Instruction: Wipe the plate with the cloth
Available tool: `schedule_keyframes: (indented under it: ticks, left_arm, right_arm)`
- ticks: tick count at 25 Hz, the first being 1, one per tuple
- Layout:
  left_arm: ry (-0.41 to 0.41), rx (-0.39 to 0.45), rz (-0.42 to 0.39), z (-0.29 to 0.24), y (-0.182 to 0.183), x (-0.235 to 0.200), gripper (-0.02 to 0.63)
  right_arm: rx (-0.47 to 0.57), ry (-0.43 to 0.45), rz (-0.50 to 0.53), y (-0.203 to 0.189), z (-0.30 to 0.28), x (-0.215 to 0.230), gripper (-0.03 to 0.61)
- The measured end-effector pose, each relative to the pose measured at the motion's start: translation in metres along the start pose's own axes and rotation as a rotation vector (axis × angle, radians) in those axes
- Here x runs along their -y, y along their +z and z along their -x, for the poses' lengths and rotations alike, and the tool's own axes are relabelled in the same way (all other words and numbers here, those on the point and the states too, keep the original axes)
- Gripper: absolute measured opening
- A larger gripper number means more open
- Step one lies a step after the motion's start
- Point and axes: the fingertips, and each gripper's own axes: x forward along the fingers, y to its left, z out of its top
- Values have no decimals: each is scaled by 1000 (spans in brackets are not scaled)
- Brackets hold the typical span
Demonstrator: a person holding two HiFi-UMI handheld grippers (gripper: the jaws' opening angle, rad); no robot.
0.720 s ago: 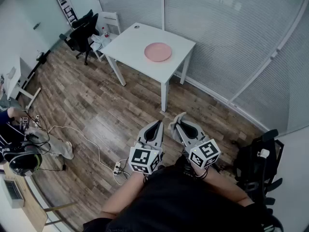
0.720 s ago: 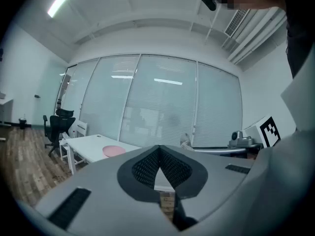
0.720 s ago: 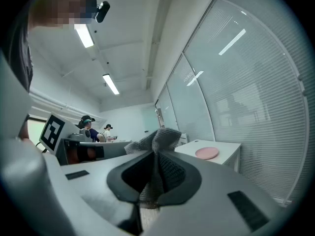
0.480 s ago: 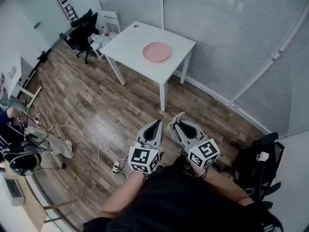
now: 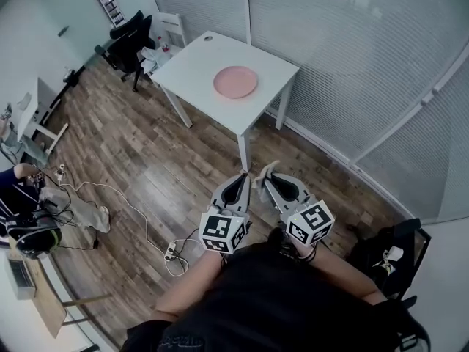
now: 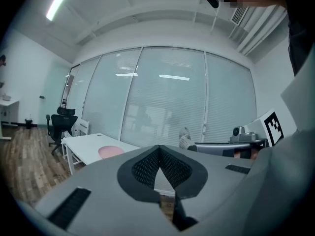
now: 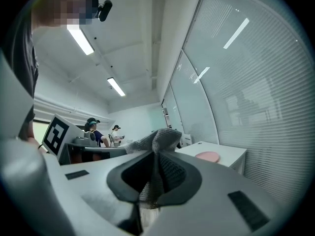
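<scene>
Wood floor (image 5: 146,152) under me, glass wall (image 5: 352,57) with blinds on the right, white table (image 5: 192,70) well ahead across the room.

Status:
- Pink plate (image 5: 235,82) lies flat on the table, on the half nearer the glass. Nothing beside it that I can make out. Too small from here to say whether it's dirty.
- Right gripper (image 5: 270,182): clamped on the grey knit cloth (image 7: 160,140). The fabric is pinched between the pads, with a bunched end sticking out past the tips. Grip looks solid.
- Left gripper (image 5: 237,180): jaws fully together, nothing between them. Its own view shows only the table and plate far off through the gap behind the tips.
- Both grippers sit close to my body, side by side, roughly level, aimed toward the table.

Progress, my read: the cloth is in hand, so that part is done. The wipe itself hasn't started, since cloth and plate are well apart with open floor between.

Left to do:
- Close the distance to the table.
- Bring the cloth end down onto the plate face.
- Rub across the plate.

Risks:
- The plate rests loose on a smooth top and will likely skate under sideways pressure.
- The left gripper is free, so it could brace the rim.
- A cable (image 5: 132,210) runs along the floor off to the left, not on the direct line to the table.
</scene>
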Motion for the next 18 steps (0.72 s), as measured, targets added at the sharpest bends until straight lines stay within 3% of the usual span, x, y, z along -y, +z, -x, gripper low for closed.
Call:
schedule_keyframes:
  ticks: [10,18]
  left_arm:
    - [25,7,20,-46,2,22,7]
    - [-9,-30,35,-73,-7,30,7]
  right_arm:
    - [-18,49,-24,3,9,51,43]
    - [-20,-8,-57,-3,18,80,43]
